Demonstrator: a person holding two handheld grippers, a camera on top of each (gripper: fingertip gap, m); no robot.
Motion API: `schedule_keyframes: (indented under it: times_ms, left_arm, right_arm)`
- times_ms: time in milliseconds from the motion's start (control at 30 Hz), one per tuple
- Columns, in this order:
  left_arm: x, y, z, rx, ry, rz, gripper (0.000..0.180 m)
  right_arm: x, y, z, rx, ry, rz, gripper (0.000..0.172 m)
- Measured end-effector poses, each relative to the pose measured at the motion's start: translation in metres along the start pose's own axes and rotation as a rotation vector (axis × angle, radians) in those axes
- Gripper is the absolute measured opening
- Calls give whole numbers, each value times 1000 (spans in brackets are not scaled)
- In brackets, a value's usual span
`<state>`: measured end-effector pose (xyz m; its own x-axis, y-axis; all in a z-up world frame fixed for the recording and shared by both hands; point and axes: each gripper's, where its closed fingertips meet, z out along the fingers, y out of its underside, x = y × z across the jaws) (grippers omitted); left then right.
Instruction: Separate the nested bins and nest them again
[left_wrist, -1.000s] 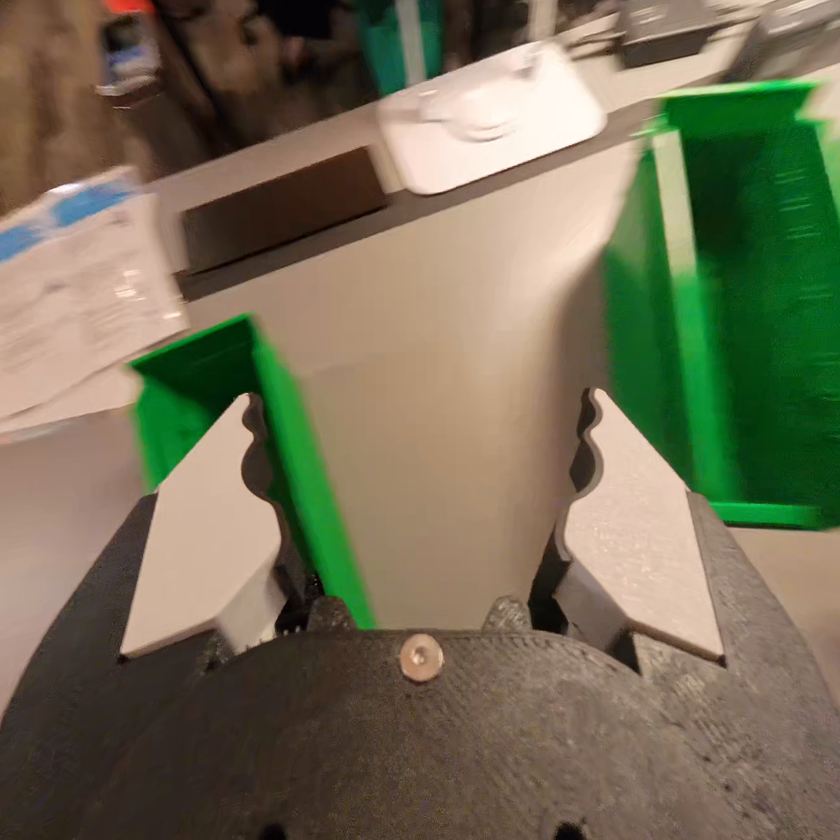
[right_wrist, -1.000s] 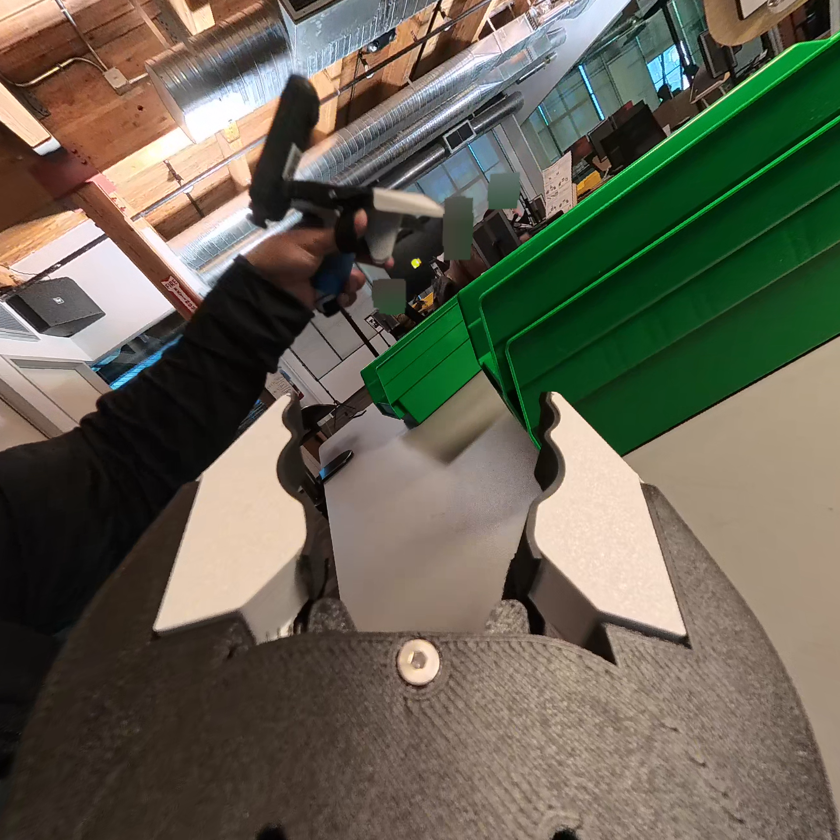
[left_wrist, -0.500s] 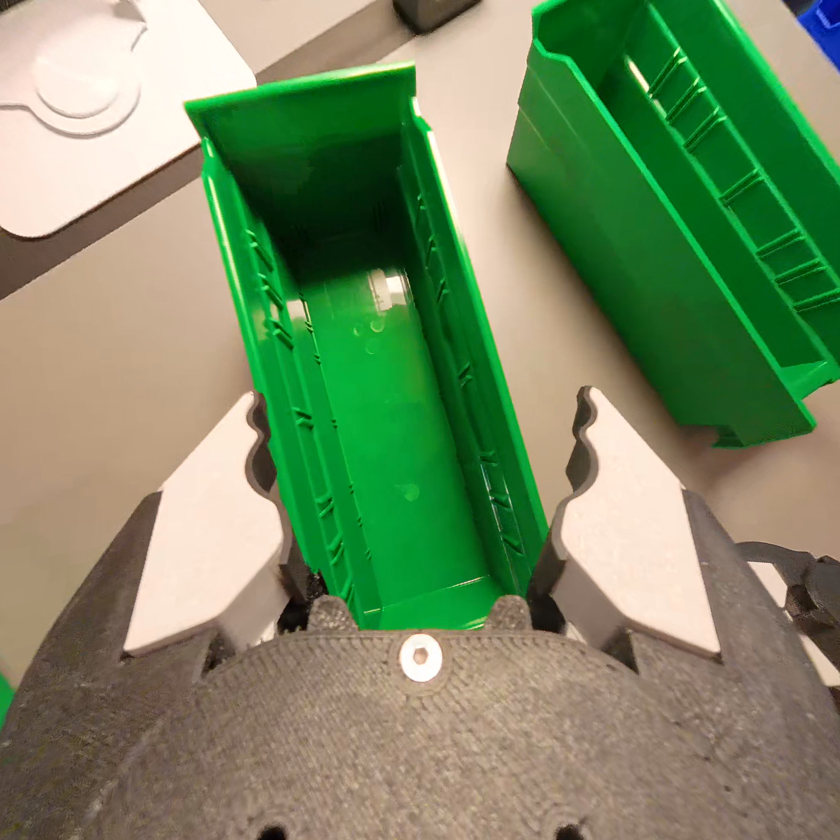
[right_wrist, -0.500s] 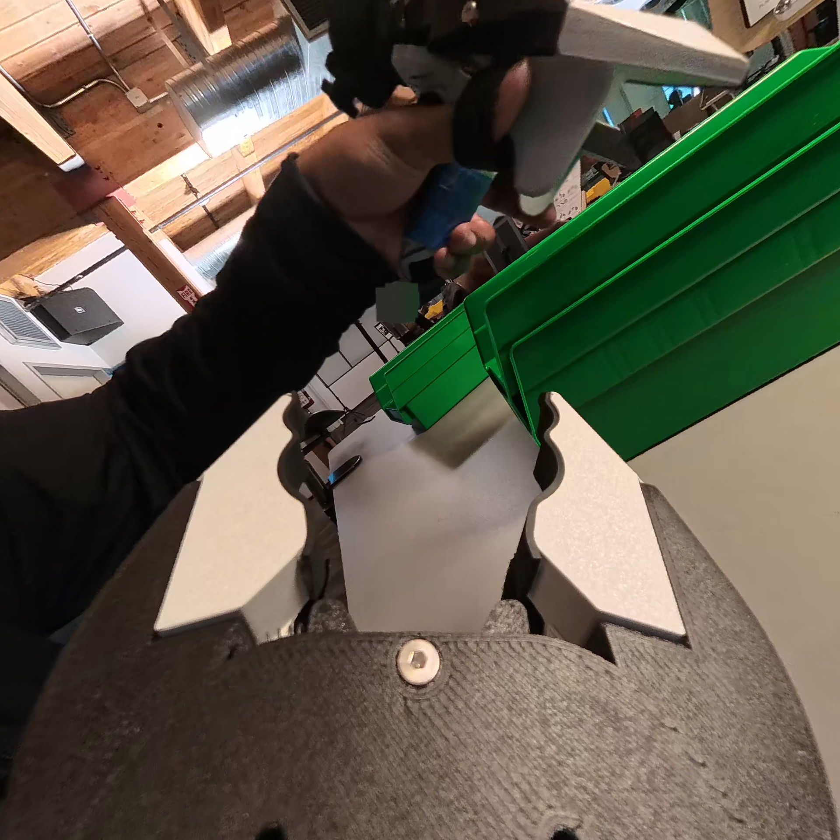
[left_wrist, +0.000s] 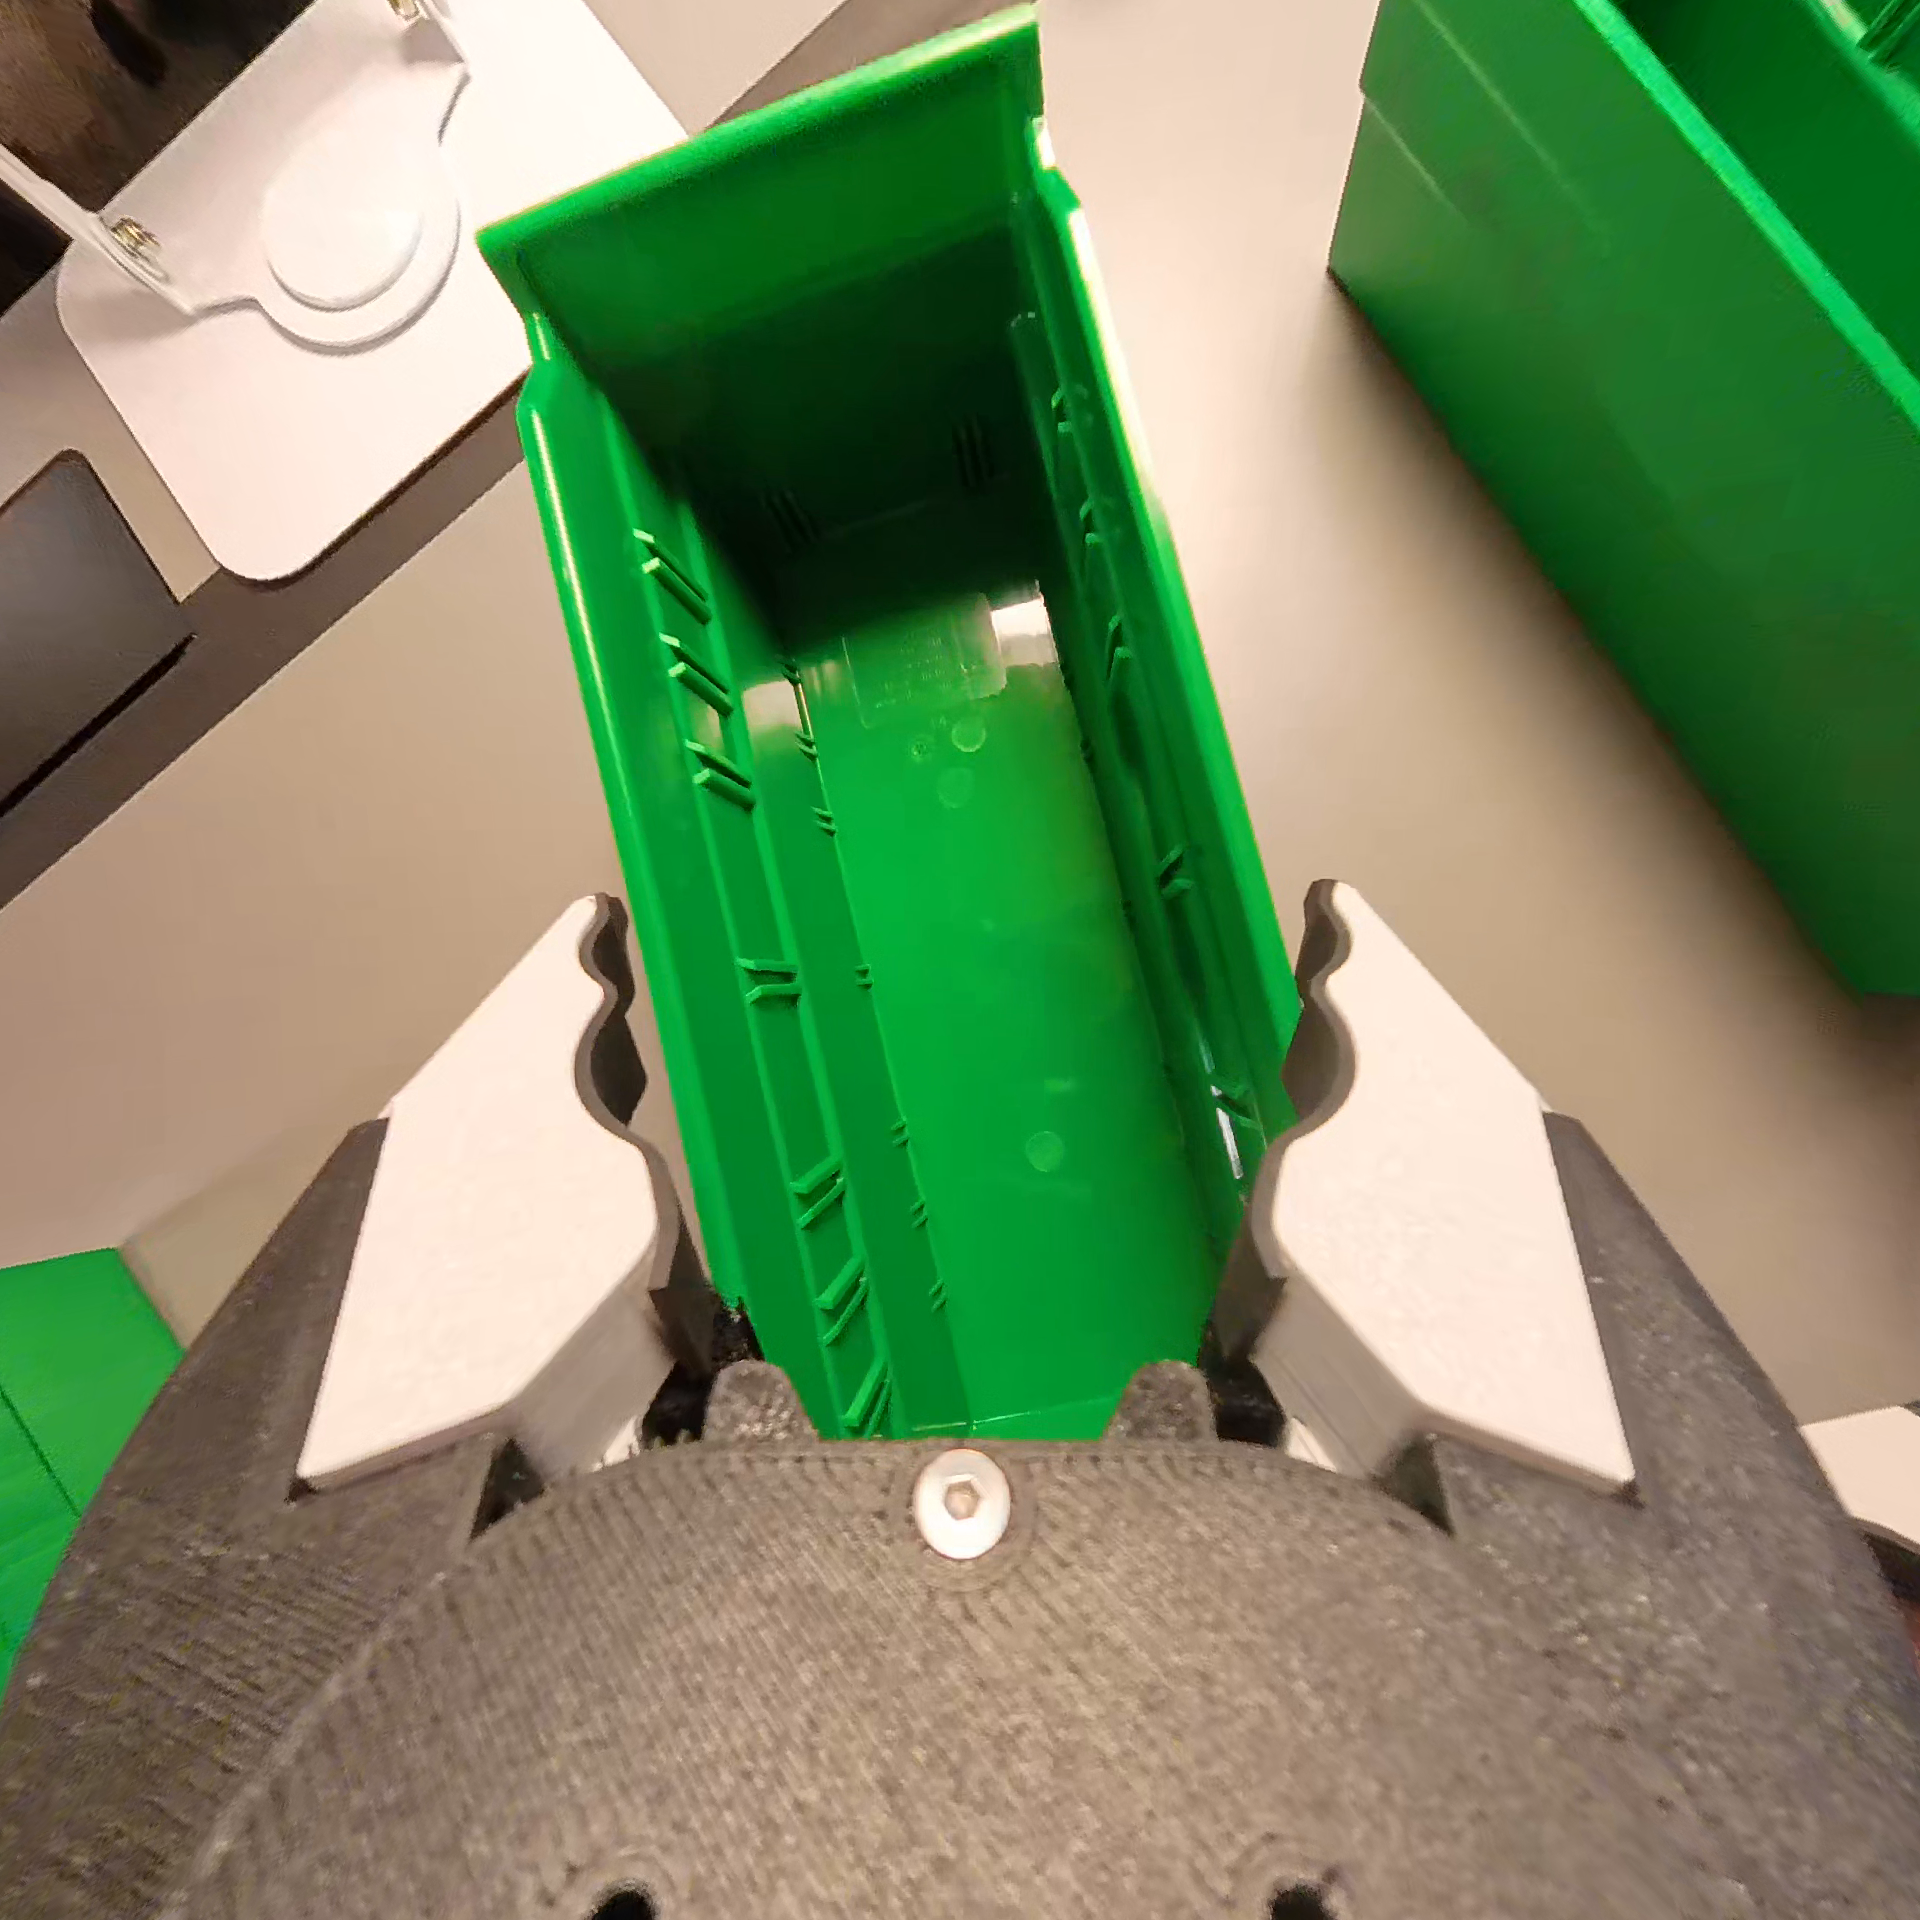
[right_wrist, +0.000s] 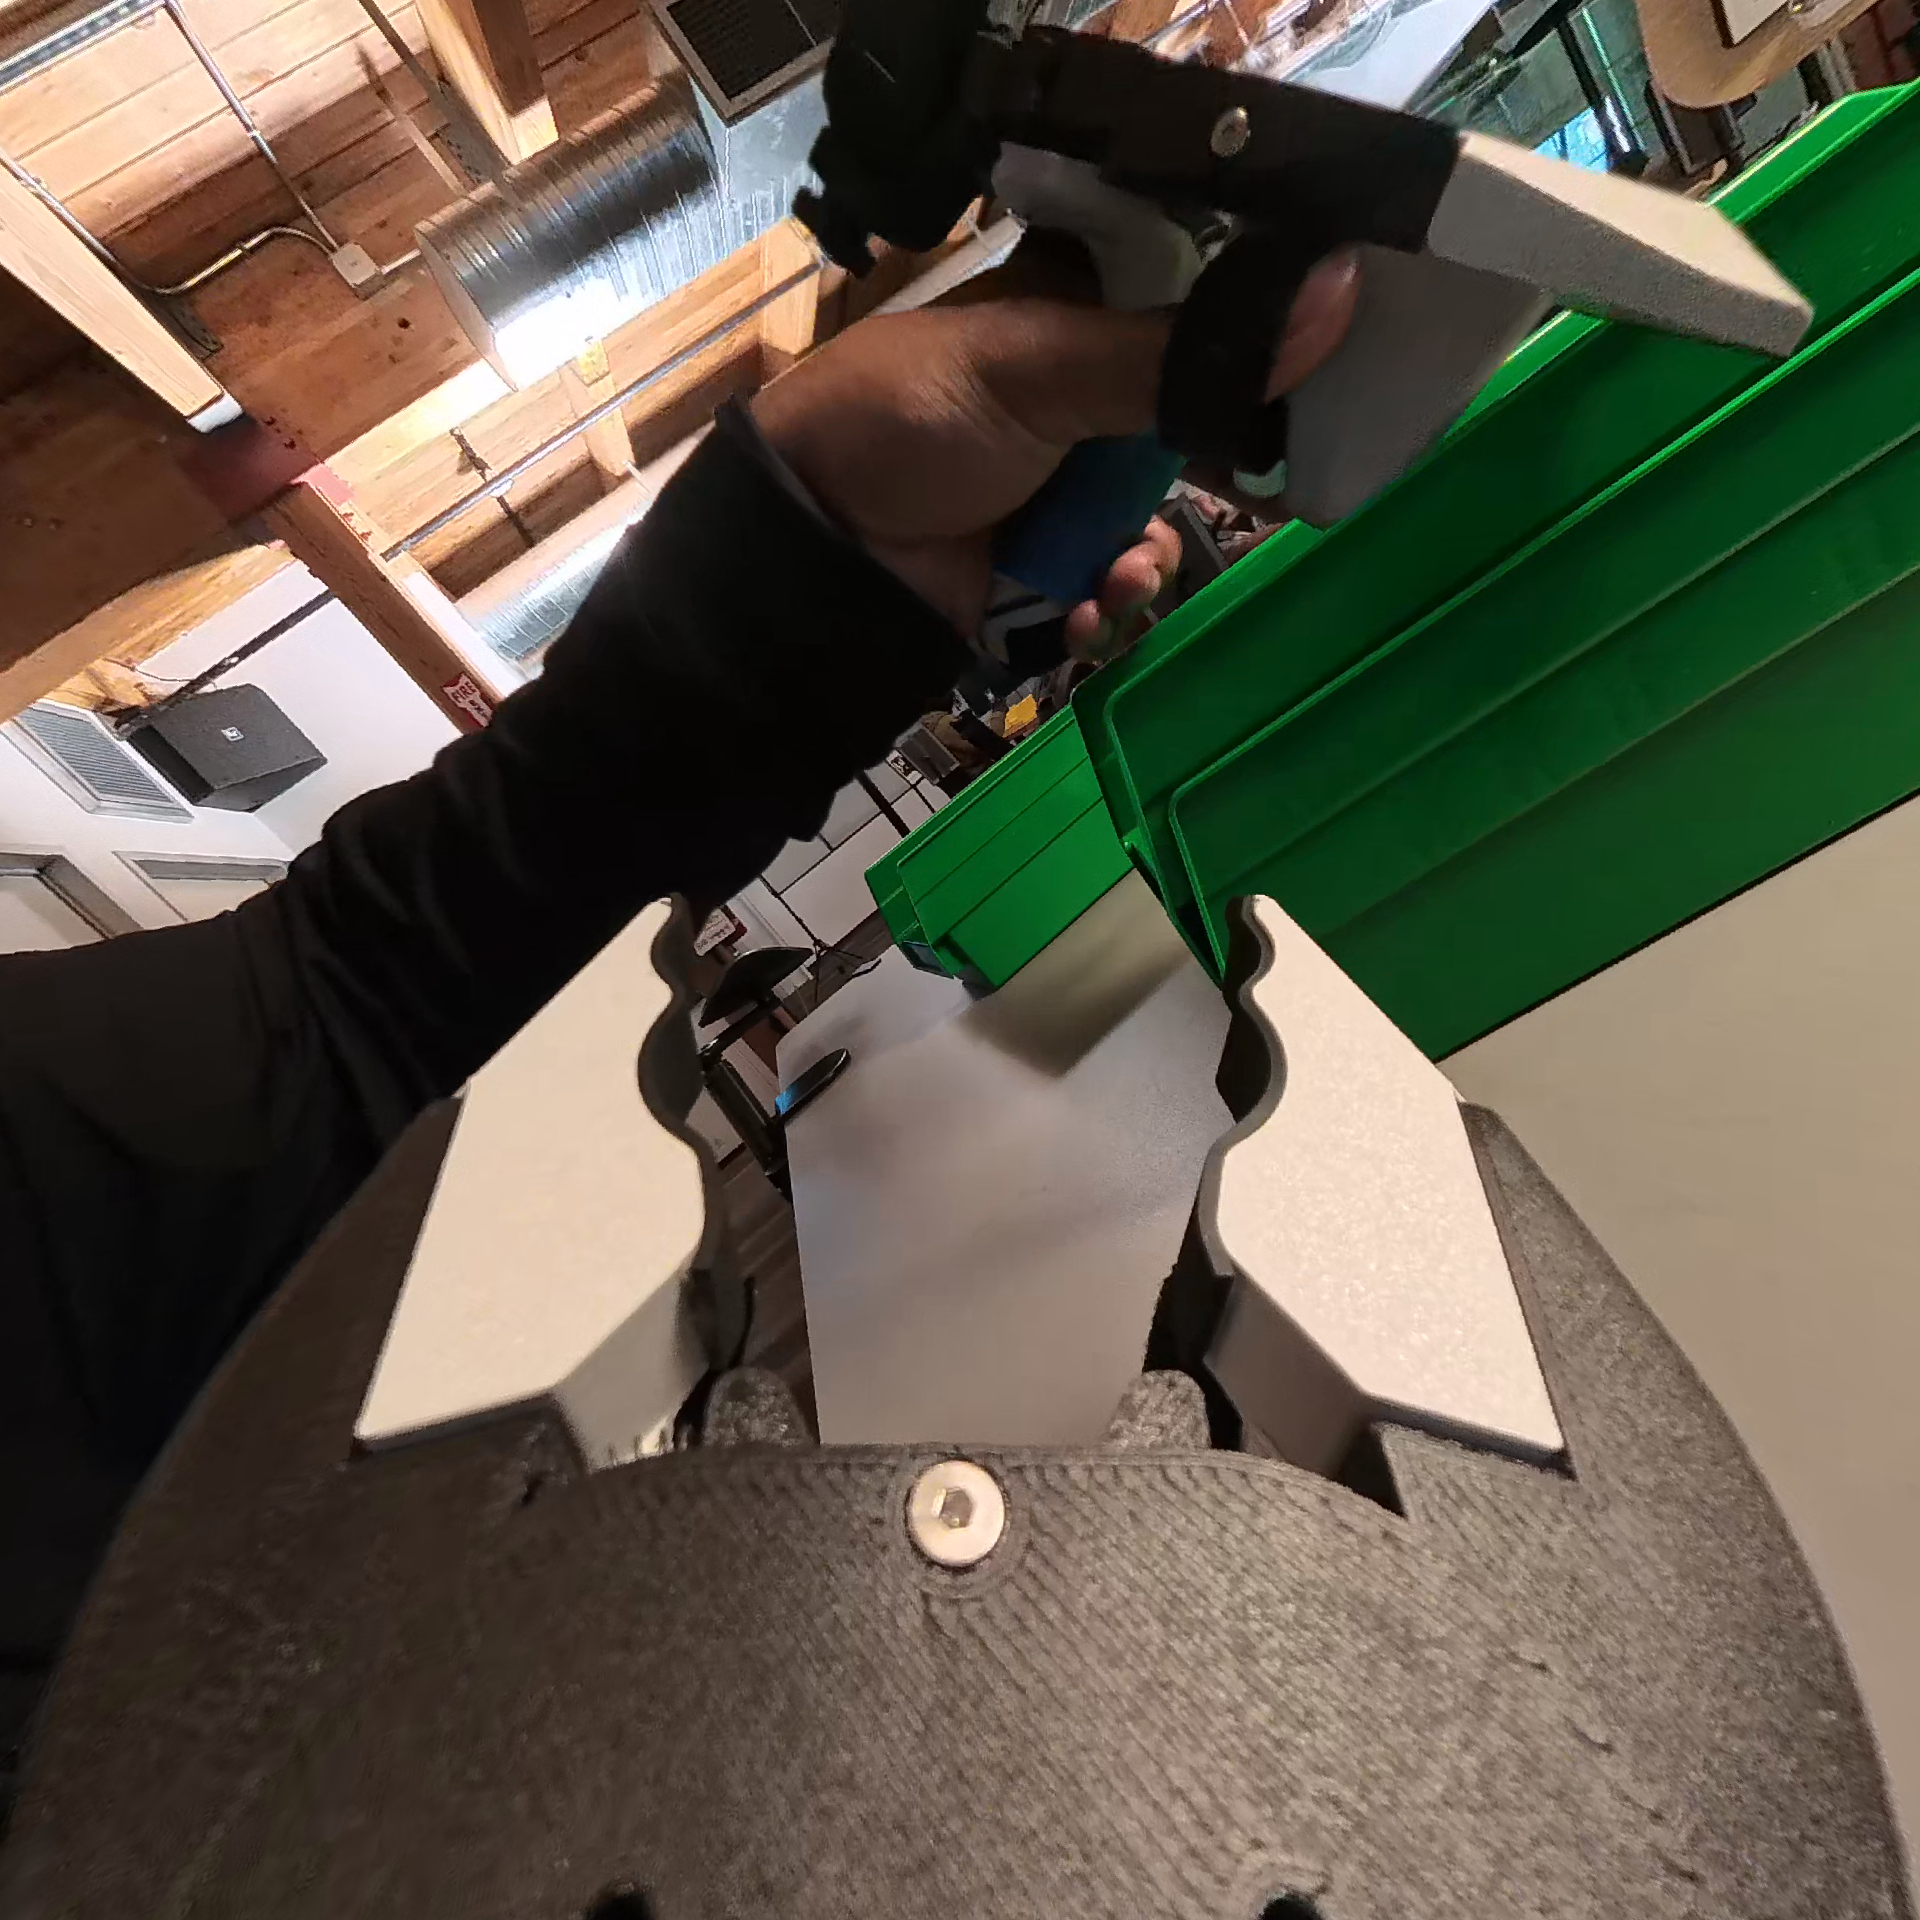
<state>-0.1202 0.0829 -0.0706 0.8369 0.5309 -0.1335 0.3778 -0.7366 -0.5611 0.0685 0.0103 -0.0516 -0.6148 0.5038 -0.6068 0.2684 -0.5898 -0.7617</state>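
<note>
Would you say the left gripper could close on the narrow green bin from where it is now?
Probably yes. The left gripper is open, its fingers straddle the narrow bin's near end, one outside each long wall, and nothing lies between. A sliver of table shows beside the left finger.

**Both tongs spread wide**

The left tongs (left_wrist: 961, 1029) point steeply downward, fingers set wide apart, gripped from behind by a hand (right_wrist: 966, 436) in a black sleeve. The right tongs (right_wrist: 961, 1029) lie low and nearly level, also spread, gripping nothing.
</note>
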Motion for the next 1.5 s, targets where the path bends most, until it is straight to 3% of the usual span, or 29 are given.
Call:
schedule_keyframes:
  times_ms: [267, 567, 1500]
  left_arm:
    - [0, -1, 1, 6, 2, 4, 122]
    - [0, -4, -6, 34, -19, 19, 99]
    - [-3, -29, -54, 133, -2, 8, 99]
  right_arm:
    - [0, 0, 0, -3, 3, 0, 102]
    - [0, 0, 0, 2, 1, -1, 102]
    - [0, -1, 0, 7, -9, 12, 101]
